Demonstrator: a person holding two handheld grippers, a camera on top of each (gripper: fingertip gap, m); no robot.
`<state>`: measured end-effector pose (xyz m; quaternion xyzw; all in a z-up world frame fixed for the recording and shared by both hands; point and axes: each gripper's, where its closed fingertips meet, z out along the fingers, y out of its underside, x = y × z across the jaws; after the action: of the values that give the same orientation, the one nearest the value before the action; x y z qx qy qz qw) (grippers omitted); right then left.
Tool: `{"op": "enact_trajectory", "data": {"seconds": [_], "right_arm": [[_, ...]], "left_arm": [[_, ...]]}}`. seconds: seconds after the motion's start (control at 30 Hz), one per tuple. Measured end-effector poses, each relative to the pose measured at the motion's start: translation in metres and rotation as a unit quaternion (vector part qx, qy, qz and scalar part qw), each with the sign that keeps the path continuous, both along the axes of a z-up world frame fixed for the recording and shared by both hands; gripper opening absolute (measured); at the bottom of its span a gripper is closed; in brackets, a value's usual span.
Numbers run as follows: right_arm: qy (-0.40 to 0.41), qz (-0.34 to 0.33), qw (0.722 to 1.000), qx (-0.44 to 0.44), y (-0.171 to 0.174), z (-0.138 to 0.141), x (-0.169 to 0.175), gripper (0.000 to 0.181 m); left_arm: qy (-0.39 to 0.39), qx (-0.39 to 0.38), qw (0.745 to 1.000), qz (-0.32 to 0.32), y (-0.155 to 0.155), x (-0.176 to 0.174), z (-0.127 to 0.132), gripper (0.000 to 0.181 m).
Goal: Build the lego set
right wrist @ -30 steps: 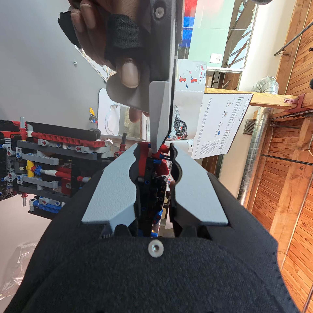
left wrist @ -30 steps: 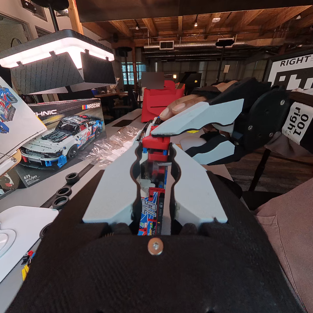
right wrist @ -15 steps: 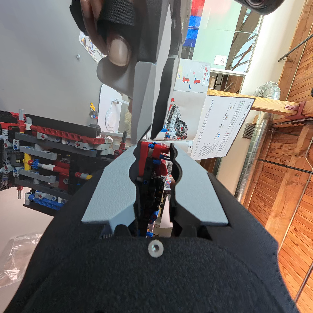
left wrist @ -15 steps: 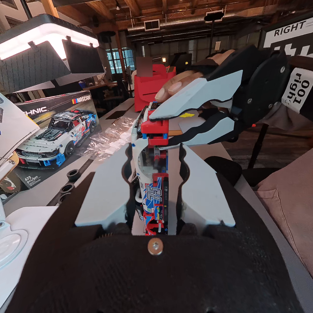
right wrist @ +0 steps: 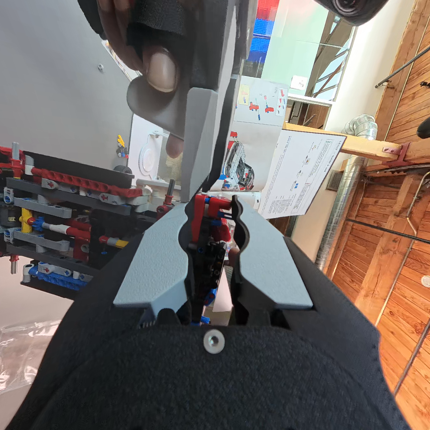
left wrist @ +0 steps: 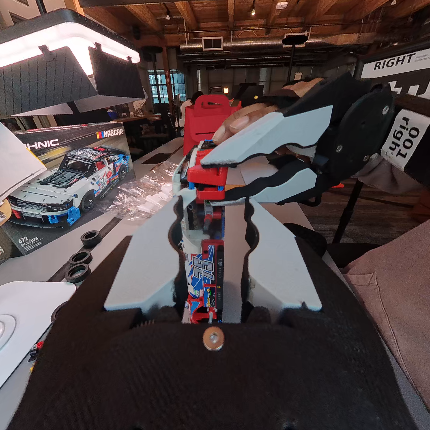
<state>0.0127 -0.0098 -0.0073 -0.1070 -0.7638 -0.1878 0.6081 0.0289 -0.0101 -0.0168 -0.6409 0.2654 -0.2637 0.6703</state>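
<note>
Centre frame: left hand-held gripper (left wrist: 210, 204) open, straddling the red, white and blue plastic lego car side panel (left wrist: 204, 263). Right hand-held gripper (left wrist: 216, 180) clamps its red top block (left wrist: 207, 174). Light, rigid, pins pop loose; grip solid beams.

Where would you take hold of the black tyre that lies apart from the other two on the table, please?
Across its outer tread, straight down from above: the tyre lies flat on the table, hole upward, clear of the other two tyres, so there is likely room either side. Use the open left gripper; the right gripper is clamped on the side panel.
</note>
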Motion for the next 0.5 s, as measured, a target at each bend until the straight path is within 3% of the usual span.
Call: {"op": "enact_trajectory", "data": {"seconds": [0.1,0.13,0.17,0.27,0.43,0.5], "right_arm": [[-0.001,-0.004,1.0,0.004,0.001,0.0,-0.001,0.03],[-0.004,-0.009,1.0,0.001,0.003,0.0,-0.001,0.03],[-0.007,-0.012,1.0,0.002,0.006,0.0,-0.002,0.03],[0.001,-0.007,1.0,-0.015,0.009,0.0,-0.004,0.03],[-0.002,-0.001,1.0,-0.026,0.008,0.001,-0.002,0.03],[-0.004,-0.001,1.0,-0.027,0.006,0.0,-0.001,0.03]], "left_arm": [[-0.001,-0.003,1.0,0.001,0.0,-0.001,0.0,0.049],[0.001,-0.001,1.0,-0.002,-0.001,0.0,0.001,0.043],[0.001,0.006,1.0,-0.021,-0.006,0.004,0.002,0.024],[0.039,-0.005,0.999,0.028,0.004,0.0,-0.003,0.04],[0.014,0.007,1.0,0.021,0.002,-0.016,0.002,0.043],[0.023,0.006,0.999,0.028,0.011,-0.021,-0.008,0.055]]}}
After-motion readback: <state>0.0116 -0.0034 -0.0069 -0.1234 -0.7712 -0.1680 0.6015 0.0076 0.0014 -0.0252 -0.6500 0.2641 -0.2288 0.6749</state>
